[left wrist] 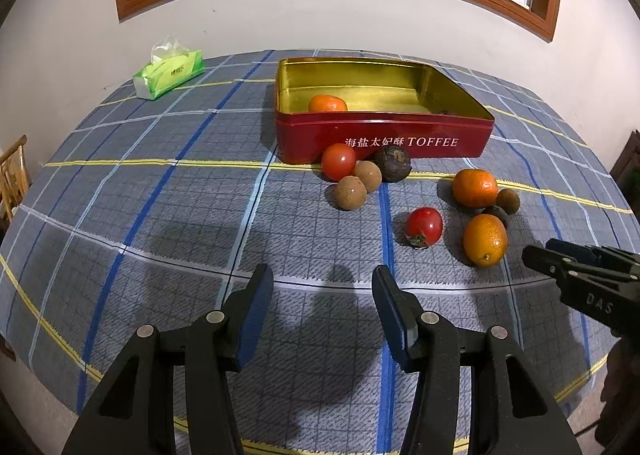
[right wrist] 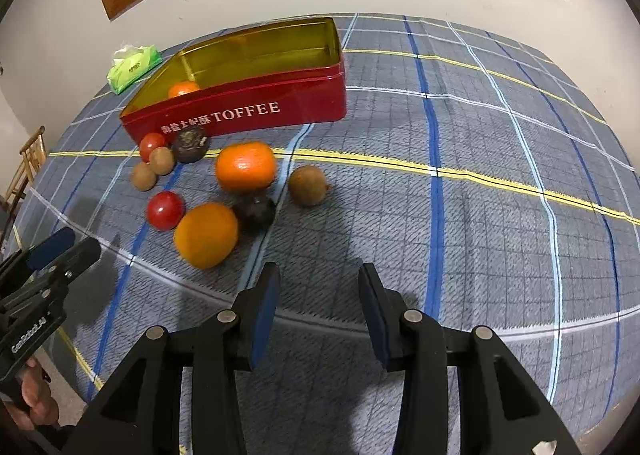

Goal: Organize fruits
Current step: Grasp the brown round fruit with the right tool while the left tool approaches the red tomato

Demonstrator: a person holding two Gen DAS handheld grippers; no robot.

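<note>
Both jaws stand released — our left gripper (left wrist: 322, 281) and right gripper (right wrist: 318, 279) hold nothing above the checked tablecloth (left wrist: 160, 215). Loose fruits lie ahead: an orange (right wrist: 206, 235) just beyond the right jaws, a tomato (left wrist: 424, 226) ahead-right of the left ones. Farther on sits the red tin (left wrist: 384, 135) — one orange inside (left wrist: 327, 103). A tissue pack (left wrist: 168, 71) lies far left.

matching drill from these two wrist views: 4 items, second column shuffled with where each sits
Items
1. orange
2. tissue pack
3. stemmed tomato
4. dark round fruit

Places
A. far left of the table, near the wall
B. inside the toffee tin
C. on the cloth against the tin's front wall
D. alone on the cloth beside the blue stripe, left of the nearest orange fruit

Pairs: 1-B, 2-A, 3-D, 4-C
</note>
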